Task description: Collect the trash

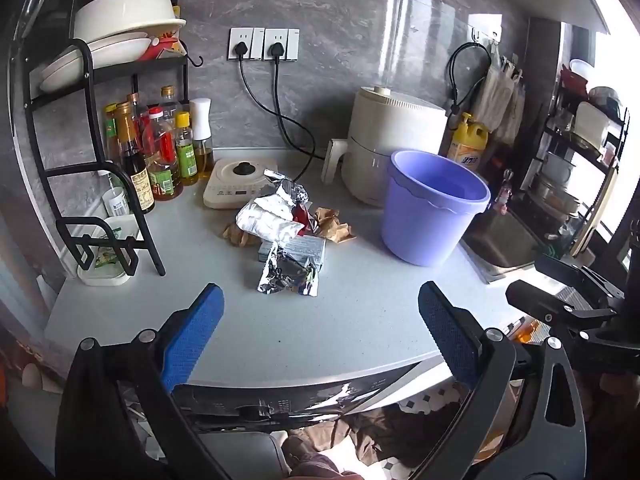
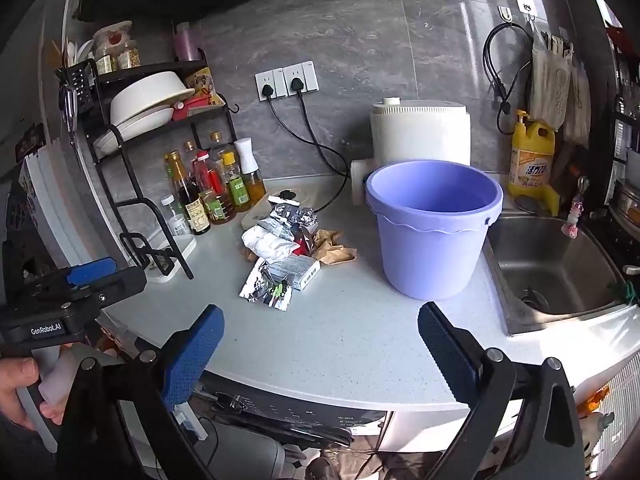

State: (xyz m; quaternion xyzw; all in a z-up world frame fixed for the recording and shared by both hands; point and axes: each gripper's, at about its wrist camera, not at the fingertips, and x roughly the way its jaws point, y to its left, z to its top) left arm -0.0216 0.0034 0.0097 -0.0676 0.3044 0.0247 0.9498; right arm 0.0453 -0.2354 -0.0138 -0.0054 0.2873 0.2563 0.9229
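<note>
Both claws hang wide apart and hold nothing at the near edge of the grey counter (image 1: 360,320): the left gripper (image 1: 320,332) and the right gripper (image 2: 320,344). Farther in lies the trash, a foil wrapper (image 1: 288,276) nearest, touching a small flat box (image 1: 304,248), then a white crumpled bag (image 1: 268,220) and brown paper (image 1: 334,226). Just right of the pile stands the purple bucket (image 2: 432,232), upright, with a white appliance (image 2: 420,132) behind it against the wall.

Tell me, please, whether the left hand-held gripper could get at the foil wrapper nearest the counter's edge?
Probably yes: the left hand-held gripper is open, and only bare counter lies between it and the foil wrapper.
</note>
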